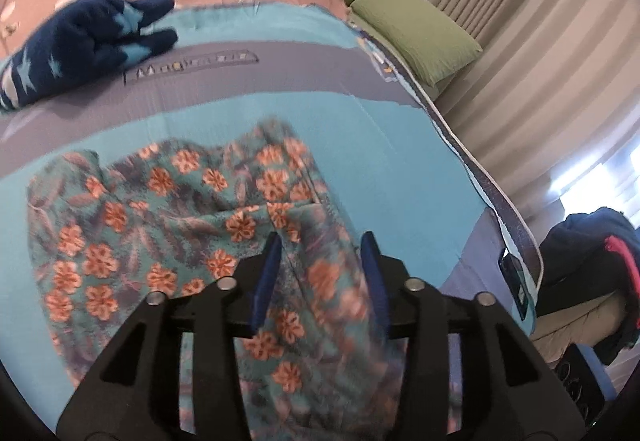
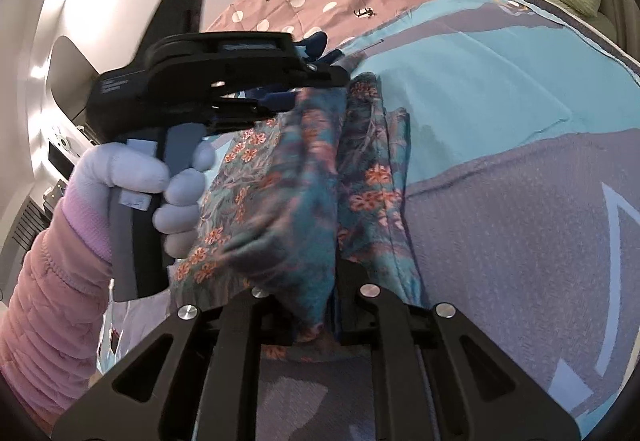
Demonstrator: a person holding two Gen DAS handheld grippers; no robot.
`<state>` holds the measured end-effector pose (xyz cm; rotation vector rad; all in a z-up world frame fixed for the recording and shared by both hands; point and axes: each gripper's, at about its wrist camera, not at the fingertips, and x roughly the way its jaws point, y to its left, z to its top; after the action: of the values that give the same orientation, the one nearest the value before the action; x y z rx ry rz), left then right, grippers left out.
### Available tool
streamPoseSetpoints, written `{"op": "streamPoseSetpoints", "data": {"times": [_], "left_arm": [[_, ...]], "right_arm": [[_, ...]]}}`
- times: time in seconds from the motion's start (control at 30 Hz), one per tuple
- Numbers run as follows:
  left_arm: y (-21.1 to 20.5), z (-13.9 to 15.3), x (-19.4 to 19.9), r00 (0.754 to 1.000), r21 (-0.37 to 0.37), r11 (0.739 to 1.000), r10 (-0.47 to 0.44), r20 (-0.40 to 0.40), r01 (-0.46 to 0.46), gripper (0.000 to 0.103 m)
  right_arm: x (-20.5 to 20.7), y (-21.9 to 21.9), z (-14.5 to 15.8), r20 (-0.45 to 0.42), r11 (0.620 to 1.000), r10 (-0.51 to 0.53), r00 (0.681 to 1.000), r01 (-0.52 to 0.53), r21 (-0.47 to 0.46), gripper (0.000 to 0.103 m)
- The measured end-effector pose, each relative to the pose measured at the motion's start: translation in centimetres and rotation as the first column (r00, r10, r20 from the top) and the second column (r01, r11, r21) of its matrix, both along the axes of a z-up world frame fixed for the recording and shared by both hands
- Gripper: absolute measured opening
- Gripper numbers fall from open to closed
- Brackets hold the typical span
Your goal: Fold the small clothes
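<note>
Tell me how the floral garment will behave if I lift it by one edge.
The floral garment lies rumpled in soft folds, so it will probably droop and unfold. It looks thin, likely light. Where the right gripper pinches it, it bunches, so expect sagging.

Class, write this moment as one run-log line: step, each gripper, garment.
step: folding | left gripper: open above floral garment | right gripper: shut on floral garment | surface: bedspread

The floral garment (image 1: pixel 180 209) lay on the bedspread (image 1: pixel 380 169) in the lower left of the left wrist view, the star-patterned garment (image 1: pixel 80 41) at upper left behind it, the pillow (image 1: pixel 416 29) at upper right.
</note>
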<state>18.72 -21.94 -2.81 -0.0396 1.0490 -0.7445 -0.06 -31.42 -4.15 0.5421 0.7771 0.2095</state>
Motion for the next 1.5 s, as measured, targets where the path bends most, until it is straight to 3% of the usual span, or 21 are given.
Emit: {"op": "streamPoseSetpoints", "data": {"times": [0.17,0.33,0.63,0.77,1.0,1.5], "left_arm": [[2.4,2.3,-2.1,0.998,-0.025,1.0,-0.004,0.068,0.005,0.052],[5.8,2.8,-5.9,0.991,0.016,1.0,-0.008,0.135,0.006,0.059],[12.2,1.0,-15.7,0.97,0.116,0.993,-0.05,0.238,0.023,0.069],[14.3,-0.7,-18.4,0.976,0.129,0.992,-0.034,0.213,0.006,0.069],[15.4,-3.0,-20.5,0.984,0.139,0.99,0.0,0.177,-0.025,0.069],[13.8,-3.9,-20.4,0.968,0.229,0.97,0.029,0.248,-0.088,0.069]], "right_arm": [[-0.4,-0.2,-0.3,-0.006,1.0,-0.001,1.0,0.001,0.012,0.012],[-1.0,-0.9,-0.5,-0.013,0.999,0.0,1.0,0.0,0.042,0.014],[-1.4,-0.4,-0.1,-0.025,1.0,-0.012,1.0,0.012,-0.003,0.015],[-1.4,-0.3,-0.1,-0.029,1.0,-0.019,0.999,0.019,-0.019,0.016],[-1.5,-0.2,0.0,-0.035,0.999,-0.025,0.999,0.024,-0.037,0.017],[-1.6,-0.6,-0.1,-0.052,1.0,-0.026,0.998,0.025,-0.018,0.019]]}}
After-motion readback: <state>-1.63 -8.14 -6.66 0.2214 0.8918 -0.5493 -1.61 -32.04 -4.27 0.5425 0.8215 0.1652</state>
